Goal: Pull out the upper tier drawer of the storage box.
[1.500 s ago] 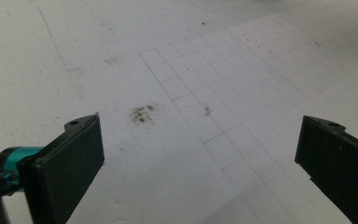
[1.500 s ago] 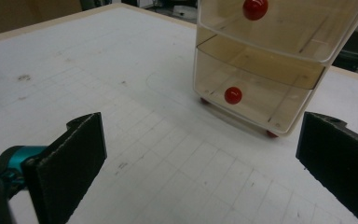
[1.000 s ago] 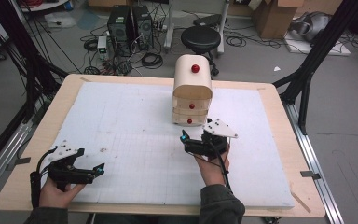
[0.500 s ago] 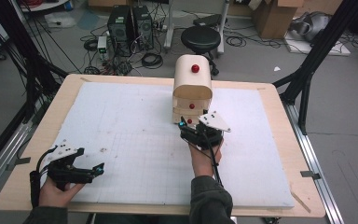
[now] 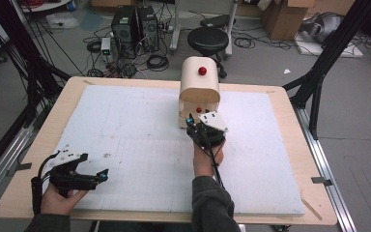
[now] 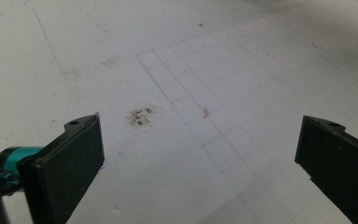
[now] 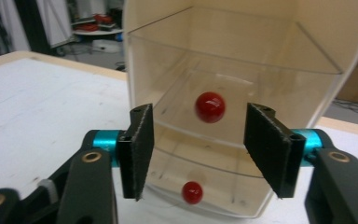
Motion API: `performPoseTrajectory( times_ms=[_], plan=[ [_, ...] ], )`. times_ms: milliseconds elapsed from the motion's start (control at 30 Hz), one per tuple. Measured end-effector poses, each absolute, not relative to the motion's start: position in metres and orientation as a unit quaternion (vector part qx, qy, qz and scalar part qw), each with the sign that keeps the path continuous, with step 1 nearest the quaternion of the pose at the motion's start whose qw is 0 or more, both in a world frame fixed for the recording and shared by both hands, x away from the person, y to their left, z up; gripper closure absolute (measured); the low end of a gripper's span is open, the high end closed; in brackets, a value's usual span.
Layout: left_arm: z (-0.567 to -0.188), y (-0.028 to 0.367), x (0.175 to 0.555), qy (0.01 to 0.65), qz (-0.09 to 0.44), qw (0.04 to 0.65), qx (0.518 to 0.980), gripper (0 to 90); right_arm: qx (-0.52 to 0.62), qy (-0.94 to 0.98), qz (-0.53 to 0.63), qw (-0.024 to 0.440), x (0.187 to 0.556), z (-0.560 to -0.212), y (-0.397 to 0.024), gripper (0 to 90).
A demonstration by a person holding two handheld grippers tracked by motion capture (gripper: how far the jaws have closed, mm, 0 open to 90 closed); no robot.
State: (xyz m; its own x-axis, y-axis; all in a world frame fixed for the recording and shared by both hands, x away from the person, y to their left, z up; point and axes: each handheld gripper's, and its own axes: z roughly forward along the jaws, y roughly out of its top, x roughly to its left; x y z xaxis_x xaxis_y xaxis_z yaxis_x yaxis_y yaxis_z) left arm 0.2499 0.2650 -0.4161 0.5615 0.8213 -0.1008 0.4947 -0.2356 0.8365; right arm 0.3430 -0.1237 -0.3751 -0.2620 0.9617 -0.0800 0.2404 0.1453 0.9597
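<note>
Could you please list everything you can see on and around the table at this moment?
Drawer box: one, cream, far middle of the table, clear drawer fronts.
Knobs: three, red, one on the box top, one on each drawer front.
Foam sheet: one, white with a faint grid, covering the table.
Table: one, light wood.
Stool: one, black, on the floor beyond the table.
Computer cases: two, black, on the floor among cables.
Cardboard box: one, brown, far right floor.
Left hand-held gripper: black, near left corner, jaws wide open over bare foam.
Right hand-held gripper: black, at the drawers, jaws have been closing around a red knob, not yet touching.
</note>
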Motion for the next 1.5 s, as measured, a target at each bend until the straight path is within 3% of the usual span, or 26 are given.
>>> performPoseTrajectory(
  times_ms=[400, 1500],
  plan=[
    [-0.4161, 0.2641, 0.2496, 0.43, 0.181, 0.445, 0.764, 1.7, 0.466, 0.644, 0.442, 0.417, 0.3475, -0.3754, -0.1189, 63.6],
    [-0.4152, 0.2639, 0.2489, 0.43, 0.184, 0.447, 0.763, 1.7, 0.481, 0.644, 0.452, 0.388, 0.3527, -0.3765, -0.1238, 72.6]
  ],
)
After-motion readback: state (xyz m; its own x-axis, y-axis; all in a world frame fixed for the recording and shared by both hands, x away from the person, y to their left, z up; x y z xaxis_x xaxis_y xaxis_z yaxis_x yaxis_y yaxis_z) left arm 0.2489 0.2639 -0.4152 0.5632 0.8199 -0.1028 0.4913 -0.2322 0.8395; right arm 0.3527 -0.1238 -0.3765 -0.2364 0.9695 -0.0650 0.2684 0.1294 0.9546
